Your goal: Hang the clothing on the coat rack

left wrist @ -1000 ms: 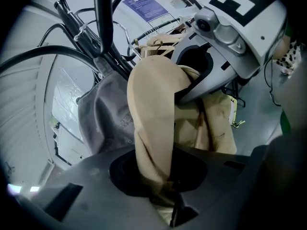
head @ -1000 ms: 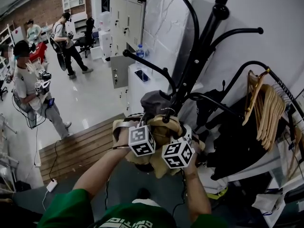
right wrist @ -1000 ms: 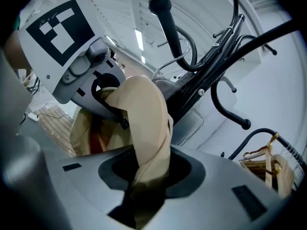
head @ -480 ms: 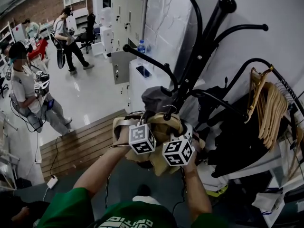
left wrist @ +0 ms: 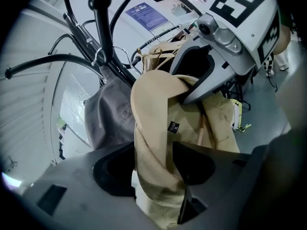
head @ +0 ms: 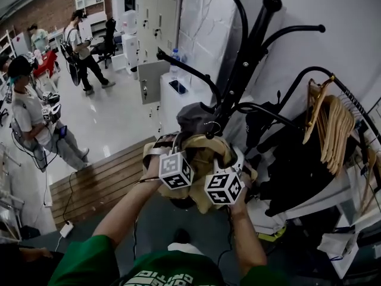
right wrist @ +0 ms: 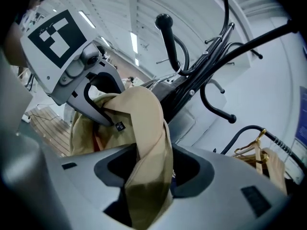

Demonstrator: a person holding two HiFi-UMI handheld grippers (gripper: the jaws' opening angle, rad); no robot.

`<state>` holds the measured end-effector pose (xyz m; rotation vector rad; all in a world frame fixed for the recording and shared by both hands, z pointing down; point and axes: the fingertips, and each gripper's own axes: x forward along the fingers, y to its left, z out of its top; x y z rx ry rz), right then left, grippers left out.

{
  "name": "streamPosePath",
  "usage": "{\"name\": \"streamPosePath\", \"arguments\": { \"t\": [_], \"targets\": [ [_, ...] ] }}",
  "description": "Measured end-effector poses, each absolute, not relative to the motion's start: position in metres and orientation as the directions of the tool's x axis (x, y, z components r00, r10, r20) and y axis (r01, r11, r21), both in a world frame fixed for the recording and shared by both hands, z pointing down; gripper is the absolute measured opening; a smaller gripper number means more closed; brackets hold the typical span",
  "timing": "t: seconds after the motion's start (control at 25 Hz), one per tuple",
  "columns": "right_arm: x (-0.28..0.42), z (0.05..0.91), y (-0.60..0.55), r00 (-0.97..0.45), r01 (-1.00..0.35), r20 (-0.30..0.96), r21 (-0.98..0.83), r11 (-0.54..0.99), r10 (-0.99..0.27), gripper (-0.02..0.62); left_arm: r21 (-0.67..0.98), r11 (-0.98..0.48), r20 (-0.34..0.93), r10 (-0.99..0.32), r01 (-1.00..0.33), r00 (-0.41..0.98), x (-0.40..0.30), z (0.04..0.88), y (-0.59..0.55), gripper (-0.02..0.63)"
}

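Tan jacket (head: 205, 154) slack inside just-opened left tongs (left wrist: 153, 169) and right tongs (right wrist: 148, 169), beside coat rack (head: 247, 64).

the tan garment (head: 205, 155) is hanging bunched up, twisting into one thick rope-like fold with a small black label showing on it. it is sitting just below the lower hooks of the black coat rack (head: 247, 64), which is standing upright, its curved arms ending in round knobs.

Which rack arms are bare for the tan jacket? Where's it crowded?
Bare: the long arm reaching left toward the cabinets, and the upper right arm against the wall. Crowded: gray garment at the centre, wooden hangers and dark clothes lower right.
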<state>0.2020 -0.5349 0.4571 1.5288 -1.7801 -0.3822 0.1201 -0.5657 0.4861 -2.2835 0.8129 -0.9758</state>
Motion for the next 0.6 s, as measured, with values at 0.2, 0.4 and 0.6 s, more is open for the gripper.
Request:
{"name": "streamPosePath", "arguments": {
  "t": [0.2,0.4,0.6],
  "targets": [
    [0.204,0.447,-0.506,0.028,-0.714,0.3,0.674,0.191,-0.954,0.215,-0.678,-0.656,0.41,-0.712,-0.332,0.57,0.11,0.477,-0.541,0.232],
    [0.204,0.442,-0.457,0.031,-0.75,0.255,0.645,0.146,-0.966,0.214,-0.664,-0.628,0.359,-0.743,-0.405,0.564,0.081,0.472,-0.504,0.232],
    [0.186,0.454,-0.388,-0.098,-0.87,0.27,0.445,0.214,-0.958,0.167,-0.506,-0.671,0.316,-0.729,-0.542,0.608,0.046,0.474,-0.439,0.229]
  ]
}}
